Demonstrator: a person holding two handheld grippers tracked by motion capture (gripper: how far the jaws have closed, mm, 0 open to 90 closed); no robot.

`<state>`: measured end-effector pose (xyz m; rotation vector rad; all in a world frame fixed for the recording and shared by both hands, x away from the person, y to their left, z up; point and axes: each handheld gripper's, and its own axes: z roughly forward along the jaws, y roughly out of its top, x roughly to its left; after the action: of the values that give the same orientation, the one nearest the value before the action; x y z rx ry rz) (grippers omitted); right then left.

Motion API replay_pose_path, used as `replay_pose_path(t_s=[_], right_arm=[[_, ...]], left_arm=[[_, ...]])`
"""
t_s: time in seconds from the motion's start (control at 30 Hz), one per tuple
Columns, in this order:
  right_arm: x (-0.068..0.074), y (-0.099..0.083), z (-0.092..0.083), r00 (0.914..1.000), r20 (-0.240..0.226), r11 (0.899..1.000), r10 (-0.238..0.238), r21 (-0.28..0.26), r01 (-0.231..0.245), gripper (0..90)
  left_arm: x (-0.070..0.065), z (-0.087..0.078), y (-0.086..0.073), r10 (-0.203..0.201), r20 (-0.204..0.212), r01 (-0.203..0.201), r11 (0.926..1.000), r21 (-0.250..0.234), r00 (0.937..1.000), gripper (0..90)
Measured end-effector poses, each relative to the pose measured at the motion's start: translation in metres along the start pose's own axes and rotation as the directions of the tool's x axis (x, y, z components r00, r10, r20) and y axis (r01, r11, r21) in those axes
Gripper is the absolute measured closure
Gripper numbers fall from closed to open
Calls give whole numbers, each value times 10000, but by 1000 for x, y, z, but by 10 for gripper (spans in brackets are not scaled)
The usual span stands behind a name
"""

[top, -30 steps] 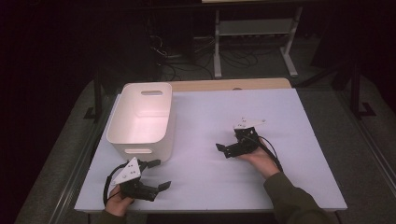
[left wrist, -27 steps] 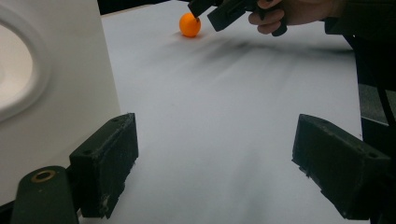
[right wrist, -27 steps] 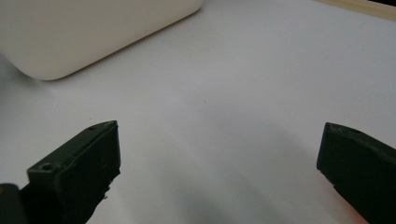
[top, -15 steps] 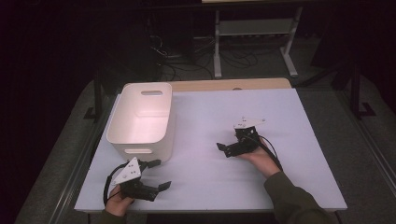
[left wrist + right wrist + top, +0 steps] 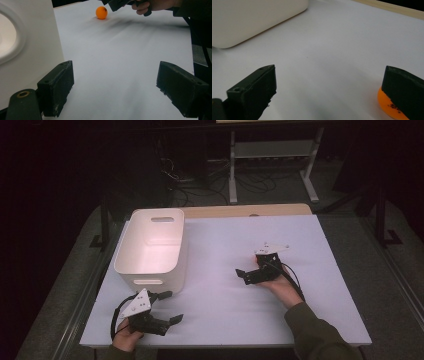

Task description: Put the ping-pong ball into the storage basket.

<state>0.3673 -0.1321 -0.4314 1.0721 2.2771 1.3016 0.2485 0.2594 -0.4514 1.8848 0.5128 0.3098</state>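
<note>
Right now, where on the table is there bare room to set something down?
Bare patches: the middle, between the white bin and the right tongs; and the far right corner of the table. It is crowded around the orange ball beside the right tongs.

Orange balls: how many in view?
1. The ball lies on the table by the right claw, partly behind one of its jaws in the right gripper view. The bin looks empty, though its near inner wall is hidden.

Smooth matt orange ball [image 5: 101, 12]; matt white surface [image 5: 225, 310], wood strip at far edge; white plastic bin [image 5: 152, 247], slight sheen; scuffed black tongs [image 5: 120, 92].
</note>
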Motion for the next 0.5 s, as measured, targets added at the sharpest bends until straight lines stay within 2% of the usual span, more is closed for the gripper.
replay_pose_path(t_s=[0.5], right_arm=[[-7, 3, -3, 9998, 191, 9999, 34, -126, -32, 0]], left_arm=[[0, 0, 0, -34, 7, 34, 10000, -27, 10000, 141]])
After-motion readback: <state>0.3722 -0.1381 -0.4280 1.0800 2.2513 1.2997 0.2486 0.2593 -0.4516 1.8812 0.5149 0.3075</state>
